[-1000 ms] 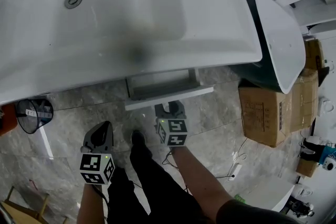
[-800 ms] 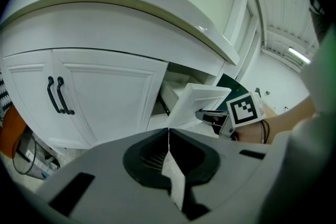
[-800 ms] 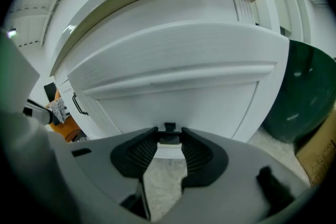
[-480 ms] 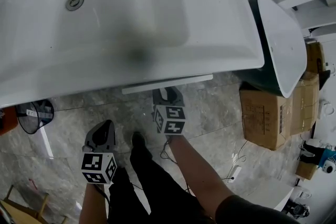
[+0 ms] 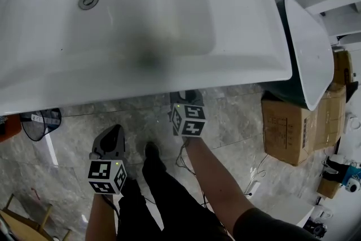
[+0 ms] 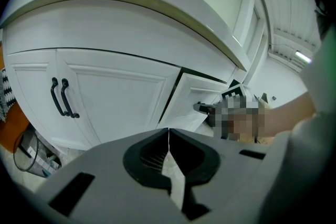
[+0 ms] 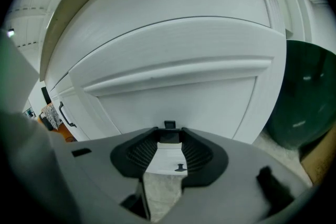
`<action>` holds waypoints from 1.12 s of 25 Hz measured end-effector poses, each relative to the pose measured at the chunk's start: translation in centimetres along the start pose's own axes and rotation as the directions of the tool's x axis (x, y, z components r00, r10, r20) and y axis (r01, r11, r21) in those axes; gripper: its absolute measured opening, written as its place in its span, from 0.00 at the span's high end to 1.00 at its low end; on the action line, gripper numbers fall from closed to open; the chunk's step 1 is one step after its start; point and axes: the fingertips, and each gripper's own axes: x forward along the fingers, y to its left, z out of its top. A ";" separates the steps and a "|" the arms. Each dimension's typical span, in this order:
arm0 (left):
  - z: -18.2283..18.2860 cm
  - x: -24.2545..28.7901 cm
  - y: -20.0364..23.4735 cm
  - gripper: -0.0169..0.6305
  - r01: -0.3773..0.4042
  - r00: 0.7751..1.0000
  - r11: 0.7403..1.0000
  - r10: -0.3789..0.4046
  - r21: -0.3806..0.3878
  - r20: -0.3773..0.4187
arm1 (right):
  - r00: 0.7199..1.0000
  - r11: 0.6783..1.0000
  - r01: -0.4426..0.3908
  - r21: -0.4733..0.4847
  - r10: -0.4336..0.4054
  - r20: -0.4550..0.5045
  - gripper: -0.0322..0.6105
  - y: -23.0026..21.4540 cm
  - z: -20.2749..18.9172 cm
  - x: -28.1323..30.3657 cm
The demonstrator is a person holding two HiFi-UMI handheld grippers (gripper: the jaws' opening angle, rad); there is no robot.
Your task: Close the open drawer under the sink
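Note:
The white sink (image 5: 141, 20) fills the top of the head view, and no drawer shows beyond its front edge. In the right gripper view the white drawer front (image 7: 178, 86) stands close ahead. My right gripper (image 7: 169, 131) is open, and a small black knob (image 7: 169, 124) sits between its tips without being pressed. In the head view the right gripper (image 5: 183, 97) reaches under the sink's edge. My left gripper (image 5: 113, 134) hangs lower left, shut and empty (image 6: 168, 131). In its view the drawer (image 6: 202, 93) sits right of the cabinet doors.
Two cabinet doors with black handles (image 6: 63, 98) are left of the drawer. A dark green basin (image 5: 310, 48) and cardboard boxes (image 5: 293, 127) stand at the right. A black wire basket (image 5: 36, 121) is at the left. The person's leg and shoe (image 5: 151, 155) and cables (image 5: 254, 178) are on the marbled floor.
The drawer, which stuck out from under the sink, has slid in out of sight. The right gripper moved forward with it toward the cabinet. The left gripper barely shifted.

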 end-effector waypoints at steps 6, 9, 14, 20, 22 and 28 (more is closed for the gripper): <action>0.8 0.2 0.6 0.95 -0.004 1.000 1.000 0.004 -0.005 0.014 | 1.000 1.000 -0.006 0.002 0.006 -0.011 0.72 -0.3 1.2 1.3; 0.8 -0.3 1.0 0.95 -0.009 1.000 1.000 0.009 -0.016 0.017 | 1.000 1.000 0.000 0.006 0.000 -0.012 0.72 -0.2 1.0 1.3; 0.9 -1.3 1.8 0.95 -0.015 0.999 1.000 0.015 -0.026 0.031 | 1.000 1.000 0.016 0.000 -0.016 -0.021 0.72 0.0 0.9 1.3; 0.5 -3.4 2.4 0.95 -0.003 0.998 1.000 0.004 -0.022 0.059 | 0.996 0.998 0.068 0.012 -0.068 -0.051 0.71 0.5 0.1 -0.1; 0.2 -4.6 2.6 0.95 0.010 0.998 1.000 -0.009 -0.024 0.065 | 0.995 0.996 0.085 0.024 -0.084 -0.049 0.71 1.2 -0.3 -1.5; -0.6 -10.0 2.6 0.95 0.095 0.994 0.994 -0.097 0.058 0.040 | 0.991 0.984 0.134 0.119 -0.134 -0.010 0.71 4.5 -1.2 -9.0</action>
